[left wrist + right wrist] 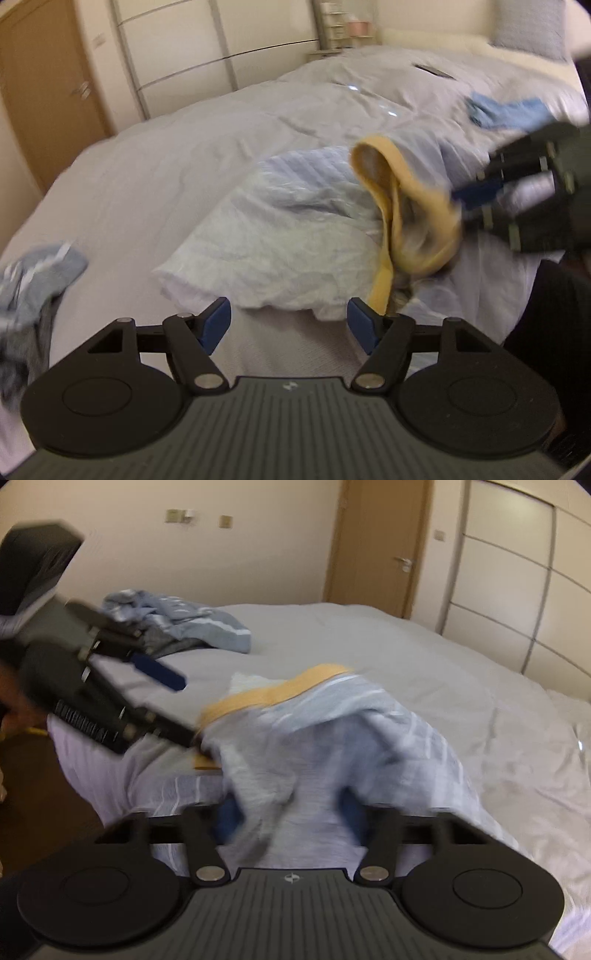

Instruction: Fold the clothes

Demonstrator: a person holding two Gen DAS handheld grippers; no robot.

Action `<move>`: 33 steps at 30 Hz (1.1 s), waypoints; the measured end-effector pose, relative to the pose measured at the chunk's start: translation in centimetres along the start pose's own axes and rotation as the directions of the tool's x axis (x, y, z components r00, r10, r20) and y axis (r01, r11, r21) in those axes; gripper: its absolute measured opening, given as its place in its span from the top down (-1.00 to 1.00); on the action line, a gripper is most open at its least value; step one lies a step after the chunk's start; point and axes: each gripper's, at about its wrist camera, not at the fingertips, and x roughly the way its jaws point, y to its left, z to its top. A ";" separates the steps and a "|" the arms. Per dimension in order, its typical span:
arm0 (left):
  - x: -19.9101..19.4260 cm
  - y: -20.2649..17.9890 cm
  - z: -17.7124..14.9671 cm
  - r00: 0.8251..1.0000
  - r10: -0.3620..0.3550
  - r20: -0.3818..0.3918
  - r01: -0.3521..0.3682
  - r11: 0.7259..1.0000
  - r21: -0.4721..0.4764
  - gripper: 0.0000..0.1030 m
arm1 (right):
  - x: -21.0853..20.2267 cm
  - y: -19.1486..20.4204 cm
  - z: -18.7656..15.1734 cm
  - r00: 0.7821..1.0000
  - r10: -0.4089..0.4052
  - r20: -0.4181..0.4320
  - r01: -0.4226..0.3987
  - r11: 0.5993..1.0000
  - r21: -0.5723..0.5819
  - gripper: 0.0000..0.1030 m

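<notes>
A pale blue striped garment [288,229] with a yellow waistband [391,206] lies crumpled on the grey bed [147,177], its band end raised. My left gripper [290,323] is open just short of the garment's near edge, with only bedsheet between its blue pads. My right gripper [461,206] comes in from the right beside the raised band. In the right wrist view the garment [332,731] heaps up right in front of my right gripper [290,816]. Its pads stand well apart with a loose, blurred fold between them. The left gripper [173,705] is at the yellow waistband [266,698].
A pile of blue and grey clothes [33,280] [173,627] lies on the bed's far side from the right hand. A blue cloth [509,114] and a flat dark object [432,70] rest near the pillows. A white wardrobe [221,55] and a wooden door [376,546] stand behind the bed.
</notes>
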 end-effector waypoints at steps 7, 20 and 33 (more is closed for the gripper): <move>0.8 -3.6 1.0 0.994 -0.059 0.088 0.034 0.964 0.265 -0.39 | -3.6 -6.9 -0.7 0.978 -0.206 0.029 0.199 0.968 0.156 0.85; 2.6 -6.0 1.3 0.992 -0.057 0.109 0.001 0.891 0.454 0.18 | -5.4 -11.9 -1.7 0.931 -0.366 0.014 0.346 0.891 0.295 0.84; -0.7 0.2 6.3 0.958 -0.211 0.197 0.187 0.973 0.133 0.73 | -6.5 -11.9 -3.2 0.946 -0.325 -0.010 0.307 0.883 0.355 0.13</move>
